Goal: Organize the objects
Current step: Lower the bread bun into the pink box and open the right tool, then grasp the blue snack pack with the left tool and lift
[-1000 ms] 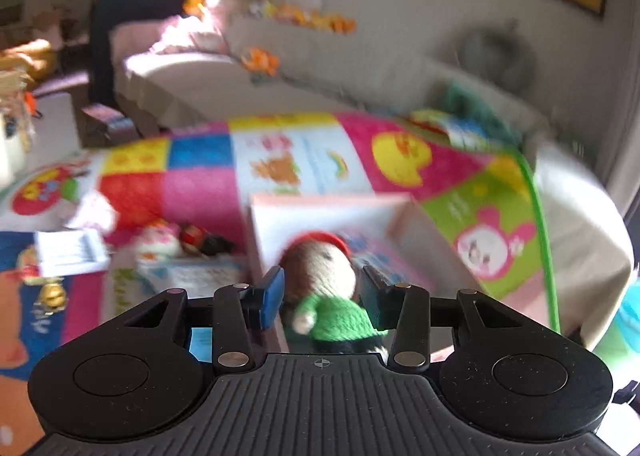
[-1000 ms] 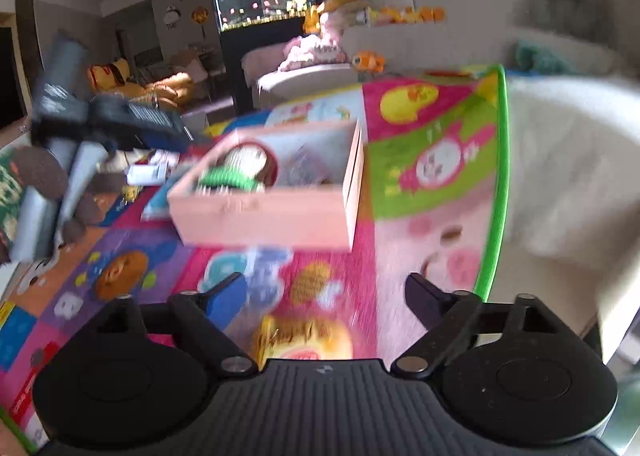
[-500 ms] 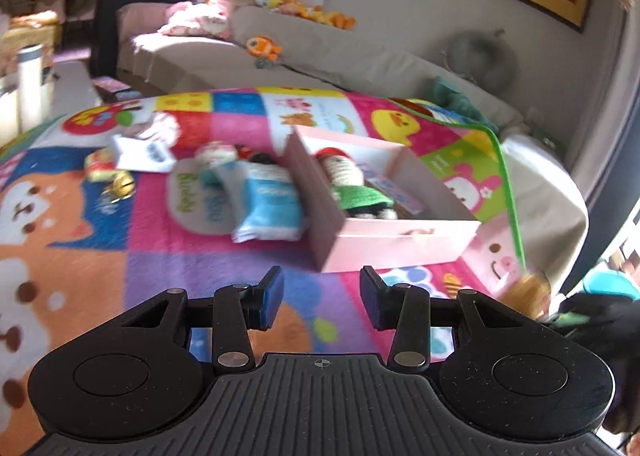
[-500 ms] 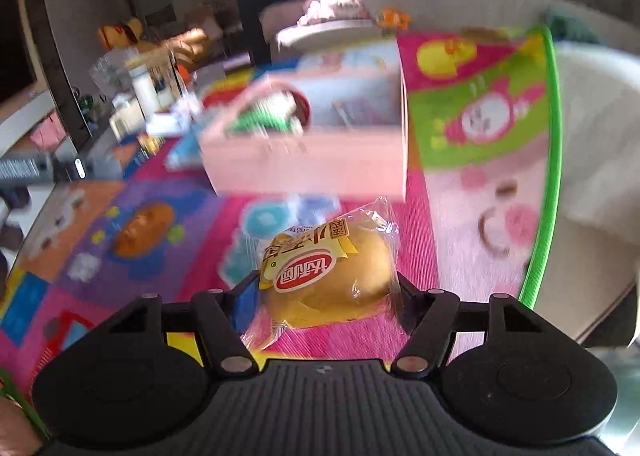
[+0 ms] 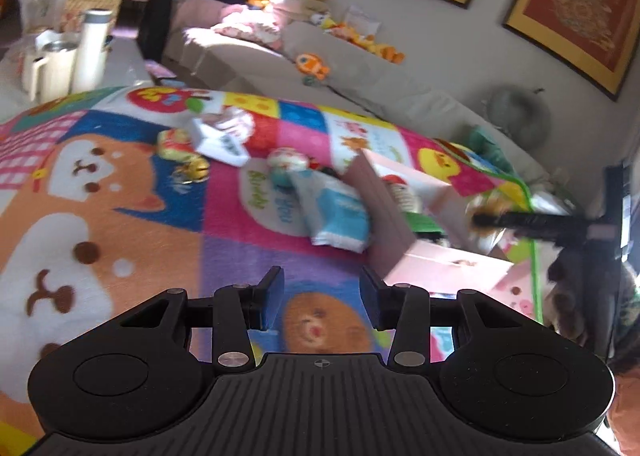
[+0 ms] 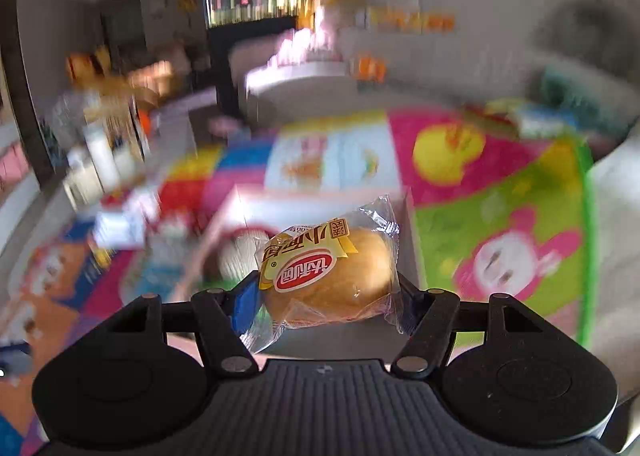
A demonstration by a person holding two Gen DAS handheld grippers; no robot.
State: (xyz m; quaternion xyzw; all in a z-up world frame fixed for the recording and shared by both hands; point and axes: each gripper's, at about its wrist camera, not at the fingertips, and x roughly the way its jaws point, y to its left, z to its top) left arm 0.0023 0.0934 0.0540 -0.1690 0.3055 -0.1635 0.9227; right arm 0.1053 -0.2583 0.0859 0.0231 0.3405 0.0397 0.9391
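the round golden bun in a clear plastic wrapper with a red and yellow label sits between the fingers of the right gripper, which are clenched on it from both sides; the blue pad of the left-hand finger presses the wrapper and the other finger is mostly hidden behind the crinkled plastic. the bun is held in the air, and just beyond the fingertips, under it, lies the open pale pink rectangular box, blurred in this view. a knitted doll with a red cap and green body lies inside the box, ahead and to the left of the fingers.

in the left wrist view the same pink box stands ahead and to the right of the left gripper, whose fingers are released and grasp nothing, with only the colourful cartoon-patterned blanket showing between them. the doll shows over the box's near wall. the right gripper reaches in from the far right over the box with the bun, blurred, at its tip. a blue and white soft packet lies against the box's left wall, straight beyond the fingertips. farther ahead and to the left lie a small round toy, a white carton and a small gold bell, well apart from the fingers.
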